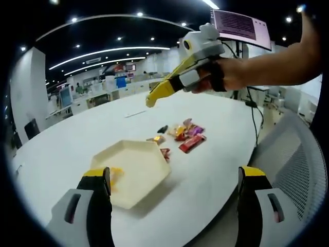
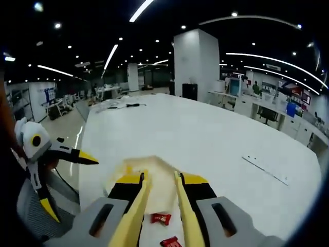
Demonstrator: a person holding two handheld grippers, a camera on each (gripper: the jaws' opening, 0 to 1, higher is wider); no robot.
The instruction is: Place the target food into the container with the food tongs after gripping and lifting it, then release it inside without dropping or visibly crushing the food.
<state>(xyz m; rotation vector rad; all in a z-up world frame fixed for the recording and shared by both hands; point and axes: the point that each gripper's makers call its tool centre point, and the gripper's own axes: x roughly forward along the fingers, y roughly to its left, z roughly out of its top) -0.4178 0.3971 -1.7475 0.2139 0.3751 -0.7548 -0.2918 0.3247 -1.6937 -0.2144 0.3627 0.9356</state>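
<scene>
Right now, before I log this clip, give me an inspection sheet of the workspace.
Surface: large white table, bare in most places.
Job's things: cream hexagonal tray with something yellow at its near edge; wrapped snacks loose beside it; yellow tongs between the right gripper's fingers.
Clutter: a thin object farther back, too small to identify.
Grippers: left gripper open above the tray; right gripper raised, shut on the tongs.
Cables: black cable hanging off the table edge.
Surroundings: open office, ceiling lights, mesh chair, monitor.
</scene>
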